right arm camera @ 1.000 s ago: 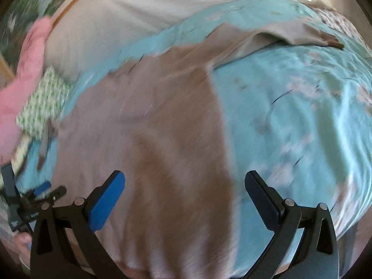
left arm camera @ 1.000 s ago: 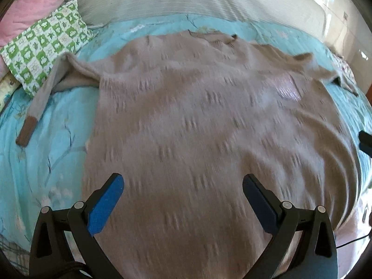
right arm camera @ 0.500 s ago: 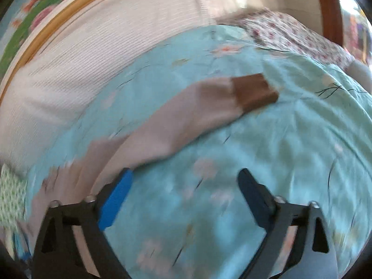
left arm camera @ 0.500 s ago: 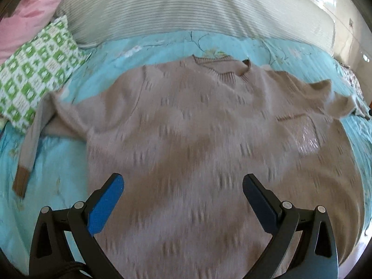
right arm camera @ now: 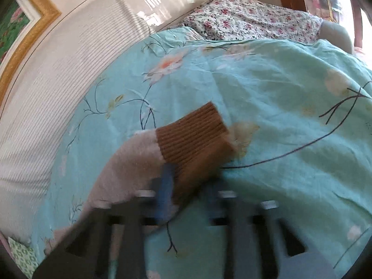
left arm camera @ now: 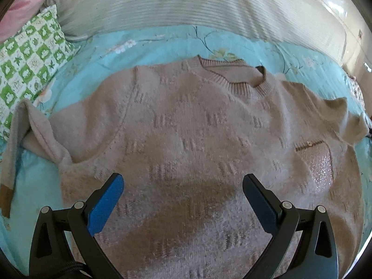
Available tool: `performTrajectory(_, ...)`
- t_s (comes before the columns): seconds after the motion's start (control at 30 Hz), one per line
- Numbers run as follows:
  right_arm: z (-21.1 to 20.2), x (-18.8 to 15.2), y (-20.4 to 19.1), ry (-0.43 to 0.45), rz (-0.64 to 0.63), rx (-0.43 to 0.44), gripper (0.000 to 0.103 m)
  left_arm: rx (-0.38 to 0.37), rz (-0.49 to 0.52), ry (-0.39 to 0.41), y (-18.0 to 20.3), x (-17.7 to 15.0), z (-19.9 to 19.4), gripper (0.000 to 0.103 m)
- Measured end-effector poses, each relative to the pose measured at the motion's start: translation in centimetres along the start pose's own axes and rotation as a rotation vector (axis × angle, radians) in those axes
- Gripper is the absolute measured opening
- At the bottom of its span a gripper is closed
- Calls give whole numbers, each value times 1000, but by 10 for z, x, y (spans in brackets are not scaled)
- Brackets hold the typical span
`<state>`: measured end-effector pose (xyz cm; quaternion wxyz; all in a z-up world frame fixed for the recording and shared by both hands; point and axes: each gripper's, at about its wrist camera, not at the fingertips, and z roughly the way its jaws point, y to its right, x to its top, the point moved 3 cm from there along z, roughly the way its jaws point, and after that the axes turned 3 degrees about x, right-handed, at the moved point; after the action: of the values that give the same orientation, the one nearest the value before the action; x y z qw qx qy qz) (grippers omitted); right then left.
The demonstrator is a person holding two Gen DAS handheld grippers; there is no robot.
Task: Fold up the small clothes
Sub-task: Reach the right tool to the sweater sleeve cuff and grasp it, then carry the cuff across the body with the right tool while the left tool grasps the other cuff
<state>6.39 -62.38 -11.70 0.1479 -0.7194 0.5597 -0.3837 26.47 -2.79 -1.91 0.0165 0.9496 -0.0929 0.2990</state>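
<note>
Since a second earlier the right gripper point(right arm camera: 188, 186) had swung away from the sweater's body to its far sleeve, and its fingers point(right arm camera: 165, 186) had just been closing; they now appeared clamped on the brown ribbed cuff point(right arm camera: 195, 137), though motion blur smeared them. The left gripper point(left arm camera: 183, 200) had drawn back, so the whole neckline had come into its view; its fingers stood wide apart above the lower front of the beige sweater point(left arm camera: 197, 144), gripping nothing. The sweater lay spread face up on the turquoise floral bedsheet point(left arm camera: 144, 41), collar point(left arm camera: 241, 79) farthest away, one sleeve point(left arm camera: 14, 148) bent down at the left edge. Beyond it lay a green checked pillow point(left arm camera: 30, 65) and a striped bolster point(left arm camera: 186, 2).
</note>
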Motion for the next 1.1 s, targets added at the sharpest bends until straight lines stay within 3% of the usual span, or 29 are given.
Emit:
performTrajectory(0.13,-25,-8,-36,58,-76,91,9,-22,-2,1,1,-5,-2,102)
performTrajectory(0.33,-78,-49,-156,38,-285,359,9,-57,-3,28,-2,-13,-23,102)
performTrajectory(0.43,-95,-89,-227,-46,-392,516,9,-83,-10,34,-6,-19,-32,102)
performTrajectory(0.6,-100,-188,-311,-233,-535,666,9,-128,-44,40,-19,-31,-41,102)
performTrajectory(0.73,-79,-268,-355,-398,-578,734,9,-150,-71,30,-33,-39,-42,102)
performTrajectory(0.9,-51,-345,-389,-549,-599,782,9,-184,-112,28,-50,-38,-41,102)
performTrajectory(1.1,-23,-396,-397,-666,-597,758,13,-209,-136,0,-54,-32,-29,102)
